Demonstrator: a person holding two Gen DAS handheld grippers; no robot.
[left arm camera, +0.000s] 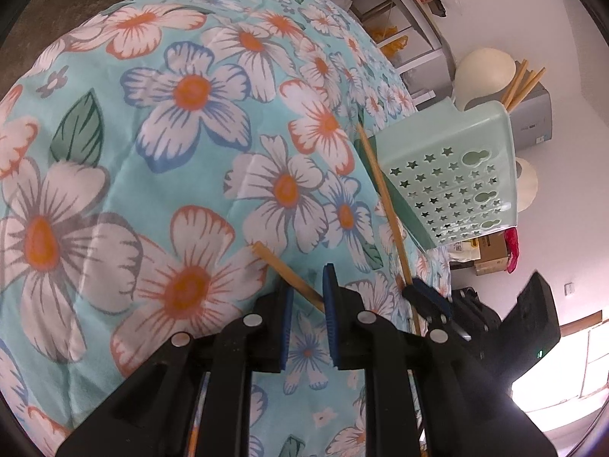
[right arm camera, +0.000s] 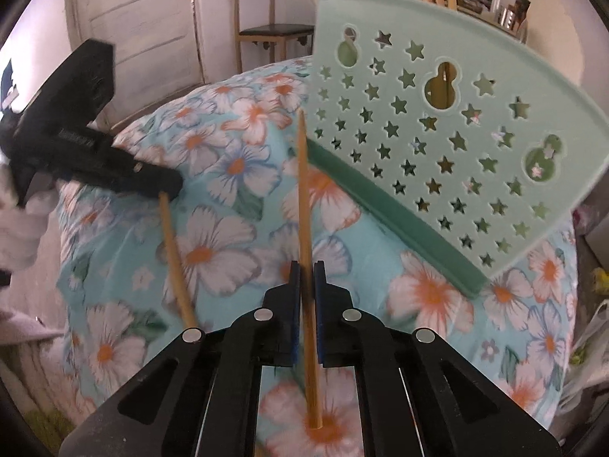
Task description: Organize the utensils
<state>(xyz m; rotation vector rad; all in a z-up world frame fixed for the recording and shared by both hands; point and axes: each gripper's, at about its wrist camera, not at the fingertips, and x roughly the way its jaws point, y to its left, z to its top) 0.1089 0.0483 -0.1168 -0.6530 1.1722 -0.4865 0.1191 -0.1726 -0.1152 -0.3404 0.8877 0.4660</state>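
Matt wooden chopsticks (right arm camera: pixel 306 205), pale green plastic basket (right arm camera: pixel 449 122), soft floral cloth (left arm camera: pixel 160 160).

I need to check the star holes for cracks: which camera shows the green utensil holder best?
The right wrist view: the green utensil holder fills its upper right, its star-holed wall large and sharp. The left wrist view shows it smaller, off to the right.

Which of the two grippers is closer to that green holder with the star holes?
Right. The right gripper, clamped on a chopstick, sits just beside the green holder. The left gripper holds another chopstick farther away.
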